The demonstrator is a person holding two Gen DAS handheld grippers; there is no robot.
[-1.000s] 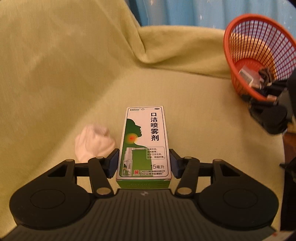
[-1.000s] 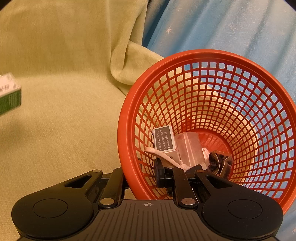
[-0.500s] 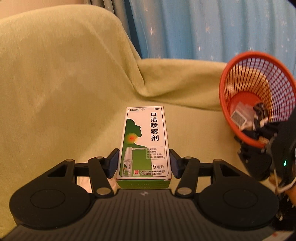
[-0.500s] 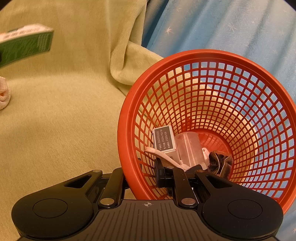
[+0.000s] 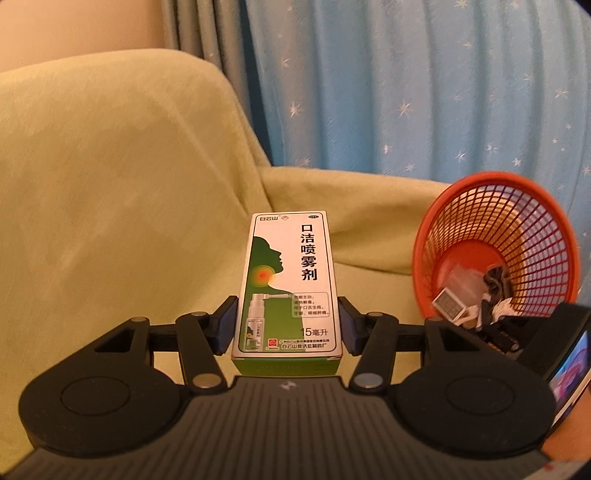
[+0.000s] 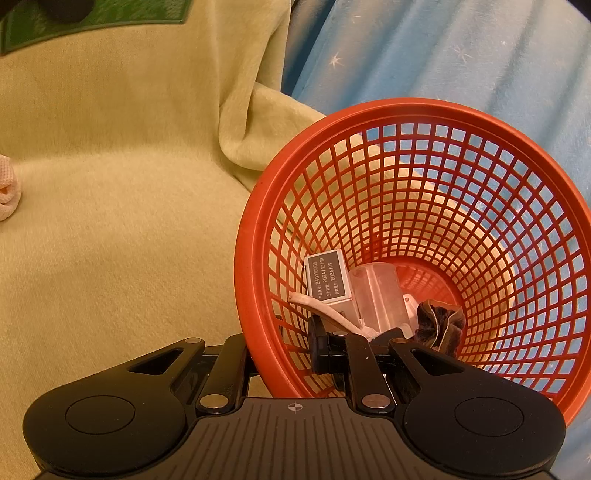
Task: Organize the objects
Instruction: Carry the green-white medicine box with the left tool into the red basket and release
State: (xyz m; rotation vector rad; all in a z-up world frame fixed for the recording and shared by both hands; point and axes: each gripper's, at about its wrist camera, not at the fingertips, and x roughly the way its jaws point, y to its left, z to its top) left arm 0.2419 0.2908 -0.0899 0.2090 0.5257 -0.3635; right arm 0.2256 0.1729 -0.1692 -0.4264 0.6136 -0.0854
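A green and white spray box (image 5: pixel 288 284) is held off the seat in my left gripper (image 5: pixel 288 325), whose pads press its two long sides. Its green underside (image 6: pixel 92 22) shows at the top left of the right wrist view. To the right, a tilted red mesh basket (image 5: pixel 421 251) holds a small grey-labelled box (image 6: pixel 327 280), a clear plastic cup (image 6: pixel 376 295), a white cord (image 6: pixel 325 310) and a dark scrunchie (image 6: pixel 439 325). My right gripper (image 6: pixel 280 350) is shut on the near wall of the basket (image 6: pixel 251 236), one finger inside, one outside.
A yellow-green blanket (image 5: pixel 110 206) covers the sofa seat and backrest. Behind it hangs a blue curtain with stars (image 5: pixel 424 92). A balled white cloth (image 6: pixel 7 192) lies on the seat at the far left. A lit screen (image 5: pixel 569 376) shows at the right edge.
My left gripper has risen with the spray box, so the white cloth has dropped out of its view and more curtain shows. The right gripper and basket have stayed still.
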